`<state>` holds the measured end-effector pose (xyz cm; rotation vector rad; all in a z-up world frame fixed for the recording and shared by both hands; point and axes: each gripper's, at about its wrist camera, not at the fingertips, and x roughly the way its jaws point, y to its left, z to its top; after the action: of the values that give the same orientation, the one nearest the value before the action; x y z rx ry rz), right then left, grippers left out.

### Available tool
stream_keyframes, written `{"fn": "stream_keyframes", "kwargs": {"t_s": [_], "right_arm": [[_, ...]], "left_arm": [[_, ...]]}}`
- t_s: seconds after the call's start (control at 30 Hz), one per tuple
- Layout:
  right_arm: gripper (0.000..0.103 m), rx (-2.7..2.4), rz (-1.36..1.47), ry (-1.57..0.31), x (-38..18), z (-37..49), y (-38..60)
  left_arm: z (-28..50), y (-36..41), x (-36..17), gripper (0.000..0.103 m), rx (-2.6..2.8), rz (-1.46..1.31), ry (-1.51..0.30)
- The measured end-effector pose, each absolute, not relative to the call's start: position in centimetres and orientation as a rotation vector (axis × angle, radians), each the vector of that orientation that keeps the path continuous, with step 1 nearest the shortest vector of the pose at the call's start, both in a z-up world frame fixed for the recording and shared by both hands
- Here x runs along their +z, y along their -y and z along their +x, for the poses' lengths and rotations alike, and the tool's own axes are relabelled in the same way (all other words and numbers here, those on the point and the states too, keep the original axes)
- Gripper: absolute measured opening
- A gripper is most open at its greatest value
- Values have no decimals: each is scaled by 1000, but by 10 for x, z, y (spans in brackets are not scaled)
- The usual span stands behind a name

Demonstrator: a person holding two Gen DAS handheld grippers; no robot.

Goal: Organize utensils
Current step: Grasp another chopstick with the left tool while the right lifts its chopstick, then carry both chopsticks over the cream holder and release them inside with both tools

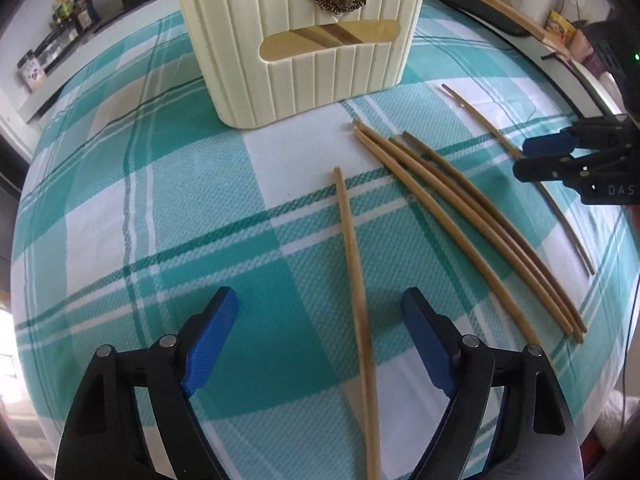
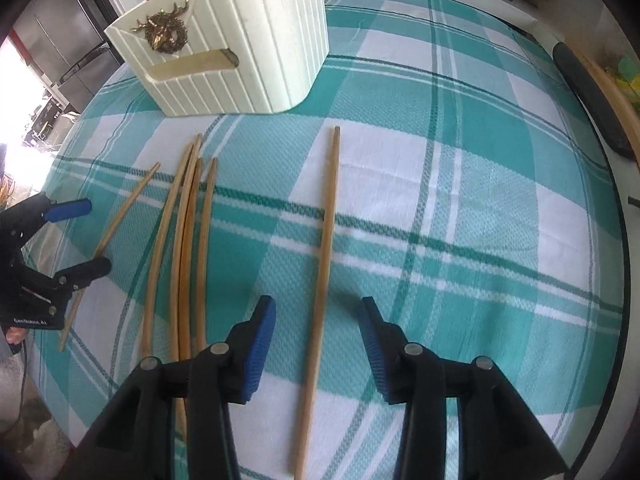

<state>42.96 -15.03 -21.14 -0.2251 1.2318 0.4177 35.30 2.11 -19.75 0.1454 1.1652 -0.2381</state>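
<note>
Each gripper hangs released over its own chopstick. Left gripper [image 1: 316, 344] straddles the lone stick [image 1: 352, 256] in front of the holder [image 1: 296, 40]; right gripper [image 2: 316, 344] straddles the stick [image 2: 324, 248] farthest right of the holder. Center each, then clench.

holder [image 1: 304, 68] top cropped, lone chopstick [image 2: 316, 300] end cut off

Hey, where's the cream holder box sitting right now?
The cream holder box stands at the far end of the checked tablecloth, top centre in the left wrist view, just beyond the tips of the bundle of four chopsticks.
</note>
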Motion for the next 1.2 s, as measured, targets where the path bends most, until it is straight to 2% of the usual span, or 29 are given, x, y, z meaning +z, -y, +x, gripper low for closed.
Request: {"fn": "stream_keyframes", "kwargs": {"t_s": [0.07, 0.13, 0.17, 0.23, 0.27, 0.3, 0.43, 0.63, 0.8, 1.0, 1.2], "right_arm": [[44, 404, -232, -1210, -212, 451, 139], [43, 385, -220, -1192, -214, 470, 130], [31, 372, -220, -1170, -214, 478, 127], [7, 341, -215, -1155, -214, 490, 125], [5, 339, -184, -1161, -214, 494, 128], [5, 342, -153, -1165, -213, 494, 133], [5, 393, -62, -1111, -187, 473, 147], [5, 521, -23, -876, -100, 392, 172], [6, 538, -33, -718, -56, 345, 191], [6, 534, -22, -557, -12, 330, 196], [6, 511, -38, -437, 42, 351, 182]], "left_arm": [[367, -16, -196, 79, -238, 146, -1166], [377, -13, -194, 65, -235, 142, -1162], [380, -11, -193, 60, -237, 141, -1160], [384, -10, -190, 21, -242, 130, -1151], [385, -11, -190, 10, -244, 116, -1151], [386, -14, -189, 5, -249, 88, -1155], [370, -33, -169, 4, -254, 3, -1078], [307, -59, -100, 4, -323, -56, -884], [272, -65, -50, 4, -362, -100, -744], [261, -67, 9, 4, -411, -151, -611], [291, -69, 81, 4, -402, -138, -463]]}}
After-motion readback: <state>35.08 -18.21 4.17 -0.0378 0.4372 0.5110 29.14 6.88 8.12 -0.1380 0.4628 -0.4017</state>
